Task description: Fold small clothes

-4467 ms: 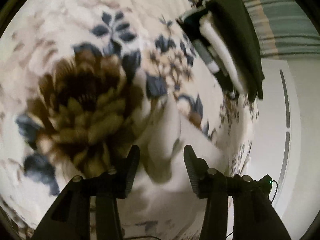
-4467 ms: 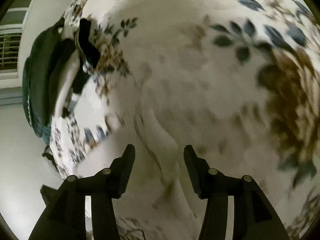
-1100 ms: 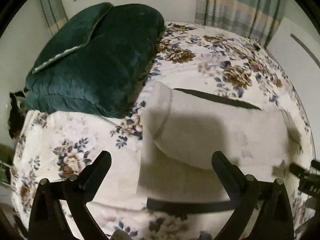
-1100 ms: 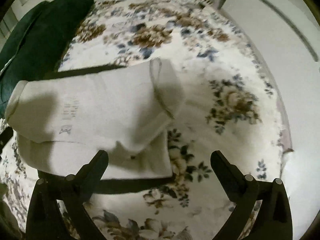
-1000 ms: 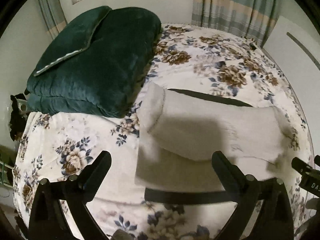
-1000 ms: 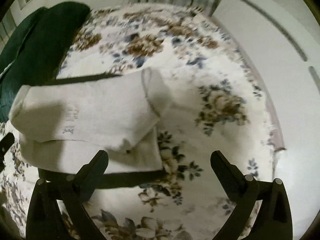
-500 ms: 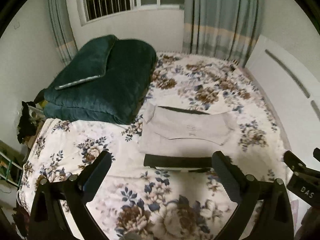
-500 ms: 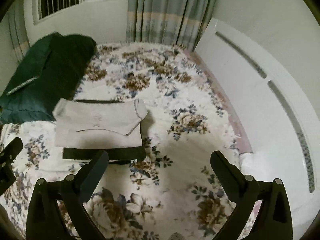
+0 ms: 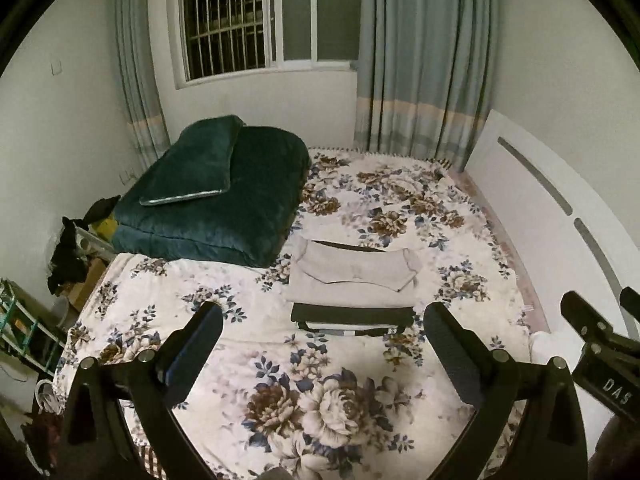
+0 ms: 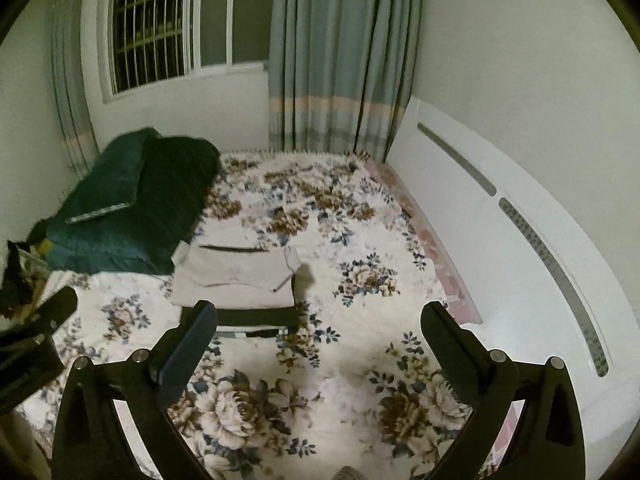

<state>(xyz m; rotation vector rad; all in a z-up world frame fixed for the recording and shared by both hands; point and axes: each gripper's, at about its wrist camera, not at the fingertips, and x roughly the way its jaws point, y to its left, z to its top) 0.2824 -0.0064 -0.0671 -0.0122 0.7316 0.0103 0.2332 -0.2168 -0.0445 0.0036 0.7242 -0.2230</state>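
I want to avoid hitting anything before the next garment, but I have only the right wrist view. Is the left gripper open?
Observer: Yes. The left gripper is open, its jaws wide apart with nothing between them.
Operator: What stands left of the bed? My view ends there.
Observer: A green rack stands on the floor there.
Operator: Is there anything between them?
Observer: Yes, what looks like a cardboard box, close to the bed's edge.

Folded clothes (image 9: 352, 280) stacked mid-bed (image 9: 328, 392), quilt (image 9: 216, 200) just left and farther back, headboard (image 9: 540, 208) along the right, window (image 9: 248, 20) far behind.
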